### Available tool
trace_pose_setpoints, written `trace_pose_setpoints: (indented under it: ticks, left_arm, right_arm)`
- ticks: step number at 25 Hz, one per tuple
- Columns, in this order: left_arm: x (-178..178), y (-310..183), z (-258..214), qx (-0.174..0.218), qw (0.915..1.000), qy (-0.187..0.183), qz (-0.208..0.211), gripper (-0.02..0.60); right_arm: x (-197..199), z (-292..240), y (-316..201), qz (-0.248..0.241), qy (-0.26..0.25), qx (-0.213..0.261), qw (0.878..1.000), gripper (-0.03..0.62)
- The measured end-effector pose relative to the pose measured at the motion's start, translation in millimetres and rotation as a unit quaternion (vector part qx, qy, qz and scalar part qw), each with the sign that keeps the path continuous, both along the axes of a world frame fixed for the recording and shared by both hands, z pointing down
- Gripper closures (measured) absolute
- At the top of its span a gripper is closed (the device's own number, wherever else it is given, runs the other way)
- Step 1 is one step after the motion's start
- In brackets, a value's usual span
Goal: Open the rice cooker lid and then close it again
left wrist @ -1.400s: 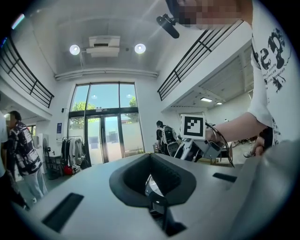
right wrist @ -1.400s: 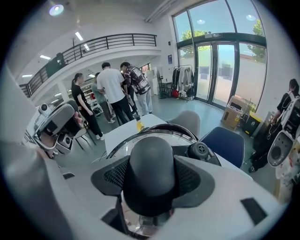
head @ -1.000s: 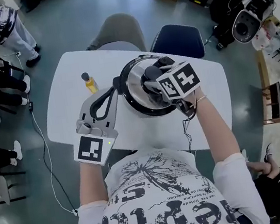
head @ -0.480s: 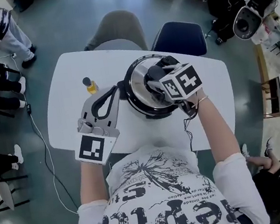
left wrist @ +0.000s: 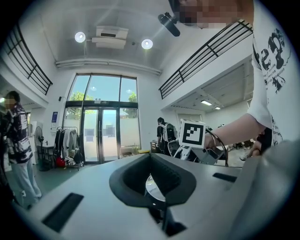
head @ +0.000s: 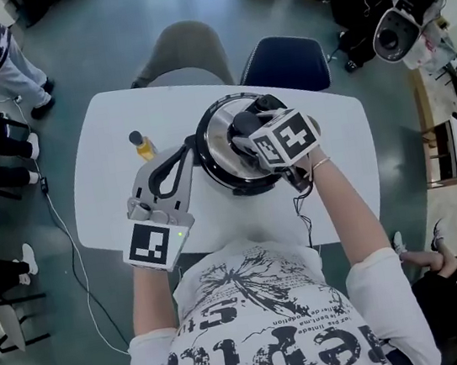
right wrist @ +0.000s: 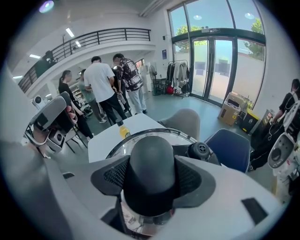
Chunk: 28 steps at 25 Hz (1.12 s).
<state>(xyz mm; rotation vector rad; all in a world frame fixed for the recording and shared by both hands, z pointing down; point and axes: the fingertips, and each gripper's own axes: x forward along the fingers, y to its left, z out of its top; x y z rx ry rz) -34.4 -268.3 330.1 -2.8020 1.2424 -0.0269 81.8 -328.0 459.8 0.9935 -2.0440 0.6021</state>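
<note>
The rice cooker (head: 230, 184) stands in the middle of the white table (head: 109, 208), with its shiny lid (head: 219, 143) lying on the pot. My right gripper (head: 248, 128) reaches down from the right and is shut on the black lid knob (right wrist: 152, 161), which fills the space between its pads (right wrist: 108, 180). My left gripper (head: 191, 145) lies level at the cooker's left side. Its fingertips meet at the black rim, and nothing shows pinched between them. In the left gripper view the left gripper (left wrist: 151, 157) has its pads closed into a loop, with a sliver of the lid (left wrist: 153, 186) showing through it.
A small yellow bottle (head: 143, 145) stands on the table left of the cooker. A blue chair (head: 285, 62) and a grey chair (head: 183, 52) sit at the far side. People (right wrist: 105, 86) stand beyond the table; a cable (head: 72, 243) runs across the floor on the left.
The right gripper has sunk a little with the knob in it, and the left gripper has edged slightly toward the cooker. Both sets of jaws stand as before.
</note>
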Motion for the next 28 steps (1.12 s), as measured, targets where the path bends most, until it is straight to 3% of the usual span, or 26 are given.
trace_pose_setpoints:
  ticks: [4, 6, 8, 12, 15, 19, 22, 23, 28]
  left_arm:
    - [3, 0, 2, 0.001, 1.0, -0.005, 0.007, 0.568]
    - [6, 0, 1, 0.001, 0.9999, -0.006, 0.008, 0.568]
    - [9, 4, 1, 0.001, 0.9999, -0.007, 0.008, 0.568]
    - [15, 15, -1, 0.001, 0.9999, -0.01, 0.003, 0.568]
    - [22, 22, -6, 0.002, 0.9998, -0.017, -0.008, 0.568]
    - [29, 31, -16, 0.003, 0.9995, -0.018, -0.024, 0.568]
    - [34, 40, -27, 0.01, 0.9991, -0.016, -0.037, 0.568]
    - [35, 43, -30, 0.014, 0.9988, -0.016, -0.044, 0.568]
    - [44, 52, -38, 0.019, 0.998, -0.02, -0.056, 0.568]
  right_arm:
    - [-1, 0, -4, 0.017, -0.014, 0.001, 1.0, 0.293]
    - [1, -3, -6, 0.014, -0.022, 0.013, 1.0, 0.241]
    - [3, -8, -4, 0.008, -0.027, 0.036, 0.999, 0.214]
    - [10, -33, 5, 0.017, -0.063, 0.103, 0.993, 0.218]
    - [20, -61, 9, 0.027, -0.082, 0.167, 0.982, 0.274]
    - [40, -95, 21, 0.057, -0.106, 0.243, 0.963, 0.41]
    - [53, -116, 37, 0.053, -0.12, 0.293, 0.947, 0.557]
    - [57, -120, 42, 0.047, -0.123, 0.305, 0.943, 0.58]
    - [79, -134, 63, 0.051, -0.184, 0.33, 0.924, 0.58]
